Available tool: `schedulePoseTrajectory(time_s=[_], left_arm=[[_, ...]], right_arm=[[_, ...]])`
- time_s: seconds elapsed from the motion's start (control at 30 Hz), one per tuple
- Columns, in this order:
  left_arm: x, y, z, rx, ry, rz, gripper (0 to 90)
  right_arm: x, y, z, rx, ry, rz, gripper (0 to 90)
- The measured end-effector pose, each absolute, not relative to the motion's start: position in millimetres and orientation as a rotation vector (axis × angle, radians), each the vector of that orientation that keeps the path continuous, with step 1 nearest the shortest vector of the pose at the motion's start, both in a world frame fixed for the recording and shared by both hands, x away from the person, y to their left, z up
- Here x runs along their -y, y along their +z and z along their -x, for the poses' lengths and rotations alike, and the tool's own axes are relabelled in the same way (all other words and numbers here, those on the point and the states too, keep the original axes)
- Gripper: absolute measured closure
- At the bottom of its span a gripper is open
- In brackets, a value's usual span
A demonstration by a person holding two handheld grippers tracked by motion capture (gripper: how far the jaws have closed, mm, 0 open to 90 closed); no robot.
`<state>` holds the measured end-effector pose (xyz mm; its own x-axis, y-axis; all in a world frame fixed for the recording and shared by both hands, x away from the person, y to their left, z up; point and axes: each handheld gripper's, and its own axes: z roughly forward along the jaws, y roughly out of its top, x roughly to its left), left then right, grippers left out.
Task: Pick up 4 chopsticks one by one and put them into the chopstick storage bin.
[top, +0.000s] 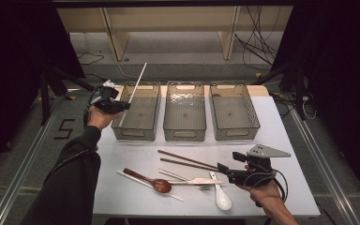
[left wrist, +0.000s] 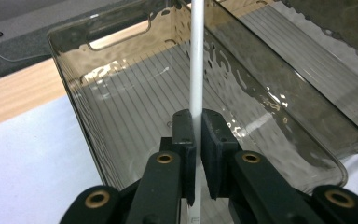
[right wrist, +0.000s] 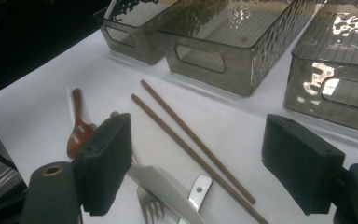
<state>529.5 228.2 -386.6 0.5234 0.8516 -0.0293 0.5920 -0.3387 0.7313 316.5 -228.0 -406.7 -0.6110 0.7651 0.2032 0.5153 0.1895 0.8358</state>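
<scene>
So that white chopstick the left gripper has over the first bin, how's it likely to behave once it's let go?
The white chopstick looks stiff: it stands straight though the left gripper pinches only its lower part. It seems thin and light, and its smooth, glossy surface may slip between the pads. Being round, it would probably roll along the ridged floor of the left bin after release.

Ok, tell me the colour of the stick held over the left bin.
White: the stick is plain white, clearest in the left gripper view.
</scene>
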Motion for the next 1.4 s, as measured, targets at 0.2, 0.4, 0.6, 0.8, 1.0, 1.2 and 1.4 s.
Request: schedulePoseTrajectory(time_s=[0.2,0.4,0.6,0.8,1.0,1.2,1.4], left_arm=[[-224,-400,-531,-1.183,0.459,-2.085,83.4],[-226,-410,-532,-1.215,0.435,-2.080,79.6],[-223,-406,-524,-1.188,0.394,-2.124,61.1],[-219,-392,-500,-1.104,0.374,-2.135,38.2],[-214,-380,-467,-0.985,0.376,-2.163,26.3],[-206,-371,-434,-0.854,0.416,-2.212,22.1],[-201,-378,-413,-0.804,0.403,-2.265,18.7]], right_arm=[[228,-407,-316,-2.207,1.384,-1.225,25.5],[228,-407,-316,-2.207,1.387,-1.225,25.4],[229,-407,-317,-2.207,1.385,-1.228,25.5],[228,-407,-317,-2.209,1.383,-1.231,25.5],[227,-407,-317,-2.211,1.380,-1.228,25.4],[227,-407,-316,-2.205,1.384,-1.230,25.4],[228,-406,-316,-2.197,1.390,-1.225,25.2]])
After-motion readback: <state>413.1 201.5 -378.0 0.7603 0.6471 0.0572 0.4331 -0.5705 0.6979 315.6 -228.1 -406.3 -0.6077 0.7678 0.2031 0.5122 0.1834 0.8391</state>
